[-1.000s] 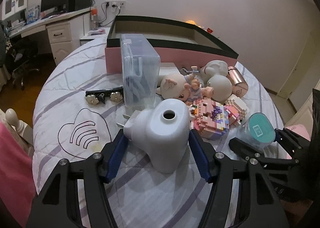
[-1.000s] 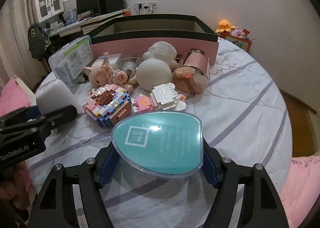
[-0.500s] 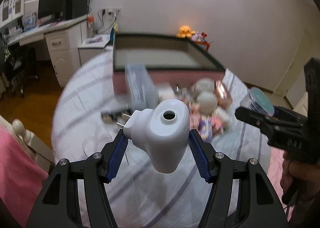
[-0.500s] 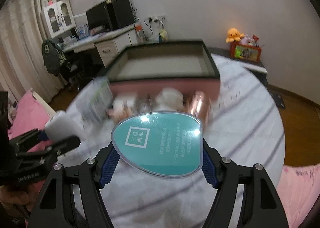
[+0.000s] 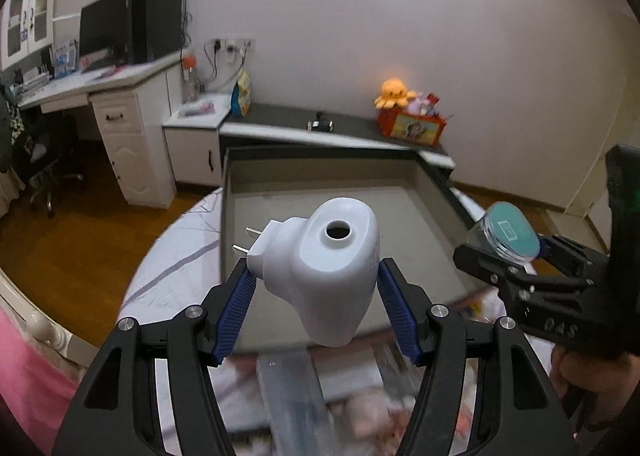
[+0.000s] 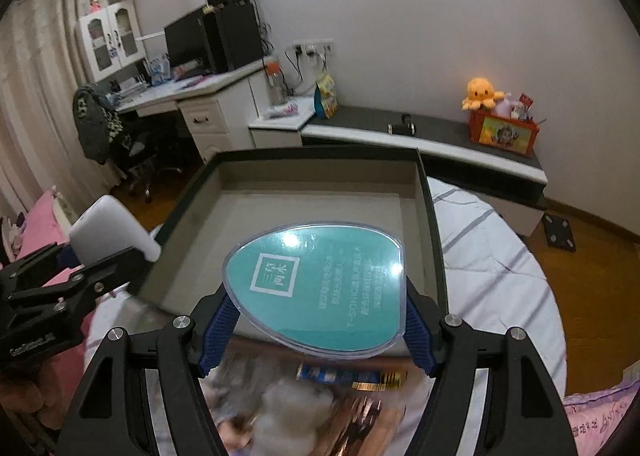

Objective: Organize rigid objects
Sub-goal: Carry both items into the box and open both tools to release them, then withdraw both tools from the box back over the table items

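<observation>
My left gripper (image 5: 316, 288) is shut on a white plug-in device (image 5: 324, 268) with two prongs on its left side and a round hole on top. It hangs above the near edge of the big open box (image 5: 444, 195), whose grey inside has nothing in it. My right gripper (image 6: 320, 316) is shut on a clear egg-shaped case with a teal lid (image 6: 316, 288), also held over the box's (image 6: 434, 223) near rim. Each gripper shows in the other's view: the right gripper (image 5: 516, 264) at the right, the left gripper (image 6: 92, 260) at the left.
Blurred toys (image 6: 288, 408) and a clear plastic container (image 5: 292, 400) lie on the striped bedsheet (image 6: 492, 280) below the grippers. Behind the box run a low grey-topped shelf (image 5: 352, 127) with an orange plush octopus (image 5: 394, 93), and a white desk (image 5: 92, 95) with a monitor.
Both grippers have risen from the bed and moved forward over the box with their objects still held. The toys have dropped to the bottom of both views.
</observation>
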Demonstrator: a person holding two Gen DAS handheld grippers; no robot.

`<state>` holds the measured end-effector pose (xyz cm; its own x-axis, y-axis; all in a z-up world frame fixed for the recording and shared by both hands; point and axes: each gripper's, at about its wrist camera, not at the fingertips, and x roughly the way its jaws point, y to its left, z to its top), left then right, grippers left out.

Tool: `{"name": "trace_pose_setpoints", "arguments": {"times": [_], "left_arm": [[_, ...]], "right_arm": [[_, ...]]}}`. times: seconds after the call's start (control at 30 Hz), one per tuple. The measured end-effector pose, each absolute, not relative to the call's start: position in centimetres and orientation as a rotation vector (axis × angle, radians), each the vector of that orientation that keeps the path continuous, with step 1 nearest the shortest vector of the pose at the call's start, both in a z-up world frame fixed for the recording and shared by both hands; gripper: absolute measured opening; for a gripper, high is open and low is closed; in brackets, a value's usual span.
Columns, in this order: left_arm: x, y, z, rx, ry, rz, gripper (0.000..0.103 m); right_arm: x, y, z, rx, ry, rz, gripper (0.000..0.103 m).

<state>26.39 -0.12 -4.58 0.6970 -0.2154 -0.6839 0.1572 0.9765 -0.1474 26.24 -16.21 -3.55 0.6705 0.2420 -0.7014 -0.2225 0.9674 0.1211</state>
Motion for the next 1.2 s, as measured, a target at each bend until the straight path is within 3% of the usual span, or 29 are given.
{"name": "trace_pose_setpoints", "arguments": {"times": [0.3, 0.43, 0.57, 0.6, 1.2], "left_arm": [[31.2, -1.4, -7.8, -0.069, 0.928, -0.198, 0.068], [30.7, -0.8, -6.9, -0.064, 0.883, -0.161, 0.099], [29.3, 0.0, -6.2, -0.072, 0.849, -0.152, 0.102], [28.8, 0.3, -6.0, -0.068, 0.837, -0.144, 0.102], [17.5, 2.9, -3.0, -0.049, 0.660, -0.048, 0.103]], "right_arm": [[30.4, -16.3, -6.9, 0.002, 0.896, 0.245, 0.074], [30.2, -15.8, -7.1, -0.012, 0.893, 0.235, 0.086], [29.4, -15.9, -6.7, -0.009, 0.882, 0.210, 0.093], [29.1, -16.0, -6.5, -0.010, 0.876, 0.195, 0.103], [18.8, -18.8, -1.2, 0.103, 0.700, 0.182, 0.103]]}}
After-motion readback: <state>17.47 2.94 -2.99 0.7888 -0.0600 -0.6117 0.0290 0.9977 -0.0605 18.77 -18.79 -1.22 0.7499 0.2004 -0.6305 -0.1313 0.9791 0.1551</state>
